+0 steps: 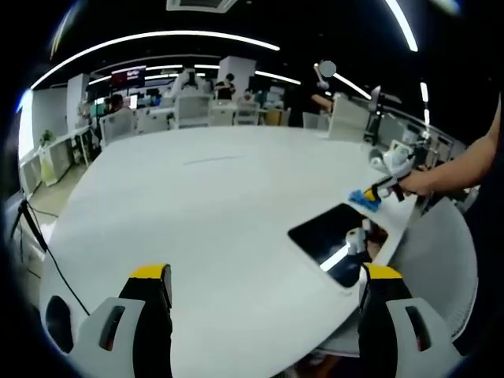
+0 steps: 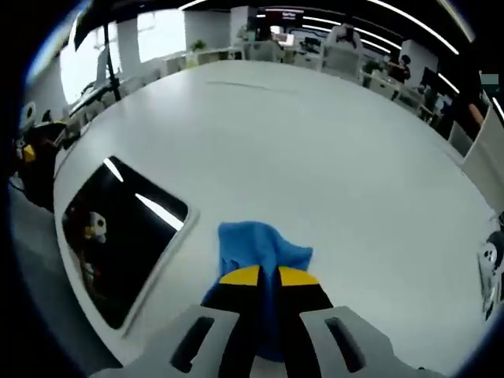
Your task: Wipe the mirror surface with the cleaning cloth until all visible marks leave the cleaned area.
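Observation:
A rectangular mirror [image 1: 335, 240] lies flat near the white table's right edge, reflecting ceiling lights; it also shows in the right gripper view as the mirror [image 2: 118, 236] to the left of the jaws. My left gripper [image 1: 264, 283] stands open over bare table, nothing between its yellow-tipped jaws. My right gripper [image 2: 269, 277] is shut on a blue cleaning cloth [image 2: 256, 248], held on the table just right of the mirror. In the left gripper view the right gripper [image 1: 386, 187] and the blue cloth [image 1: 364, 198] sit just beyond the mirror's far end, with a person's forearm behind.
The large white table [image 1: 213, 197] stretches away with much bare surface. A grey chair back [image 1: 433, 268] stands by the table's right edge. Desks, chairs and people fill the office beyond. A cable [image 1: 47, 252] runs along the left edge.

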`<action>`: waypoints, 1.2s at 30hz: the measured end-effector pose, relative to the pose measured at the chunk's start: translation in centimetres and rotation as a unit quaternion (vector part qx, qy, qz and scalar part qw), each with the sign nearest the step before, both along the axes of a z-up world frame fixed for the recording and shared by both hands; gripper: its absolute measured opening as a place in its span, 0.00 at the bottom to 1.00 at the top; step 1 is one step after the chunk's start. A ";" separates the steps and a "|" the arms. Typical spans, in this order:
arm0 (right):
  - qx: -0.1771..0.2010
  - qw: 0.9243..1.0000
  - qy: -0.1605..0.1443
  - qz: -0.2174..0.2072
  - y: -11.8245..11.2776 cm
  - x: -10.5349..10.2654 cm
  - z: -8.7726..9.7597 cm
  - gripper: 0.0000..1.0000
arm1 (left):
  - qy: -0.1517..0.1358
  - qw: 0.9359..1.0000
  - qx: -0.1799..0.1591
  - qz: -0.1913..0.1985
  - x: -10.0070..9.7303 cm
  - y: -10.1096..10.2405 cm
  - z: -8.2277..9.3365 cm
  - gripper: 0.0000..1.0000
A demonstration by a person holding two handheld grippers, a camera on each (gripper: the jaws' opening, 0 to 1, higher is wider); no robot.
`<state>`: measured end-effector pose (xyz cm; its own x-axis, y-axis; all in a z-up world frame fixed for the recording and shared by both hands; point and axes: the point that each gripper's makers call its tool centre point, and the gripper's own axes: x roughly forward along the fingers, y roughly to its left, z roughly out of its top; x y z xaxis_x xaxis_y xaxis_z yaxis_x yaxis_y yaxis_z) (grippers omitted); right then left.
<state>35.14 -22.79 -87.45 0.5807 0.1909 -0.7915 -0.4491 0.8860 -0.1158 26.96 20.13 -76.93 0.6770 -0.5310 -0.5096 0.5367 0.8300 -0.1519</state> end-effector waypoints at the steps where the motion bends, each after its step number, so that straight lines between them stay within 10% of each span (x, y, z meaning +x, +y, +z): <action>1: 0.005 1.000 0.003 -0.012 -0.1 0.0 0.1 0.00 | 0.000 1.000 0.000 0.000 0.0 -0.1 0.0 0.99; 7: 0.107 0.979 0.068 -0.156 -0.7 -0.3 0.2 0.00 | -0.001 1.000 -0.001 -0.009 0.4 -0.9 0.2 0.99; 21: 0.203 0.955 0.093 -0.194 1.2 -1.3 3.6 0.00 | -0.002 1.000 0.009 -0.007 0.7 -0.8 -0.4 1.00; 36: 0.166 0.968 0.133 -0.131 10.0 -0.3 0.9 0.00 | -0.001 1.000 0.008 -0.002 0.6 -0.2 -0.3 0.99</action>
<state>34.82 -12.77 -86.50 0.4270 0.3346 -0.8400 -0.1795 0.9419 0.2839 27.55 19.98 -77.19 0.6759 -0.5249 -0.5174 0.5400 0.8304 -0.1371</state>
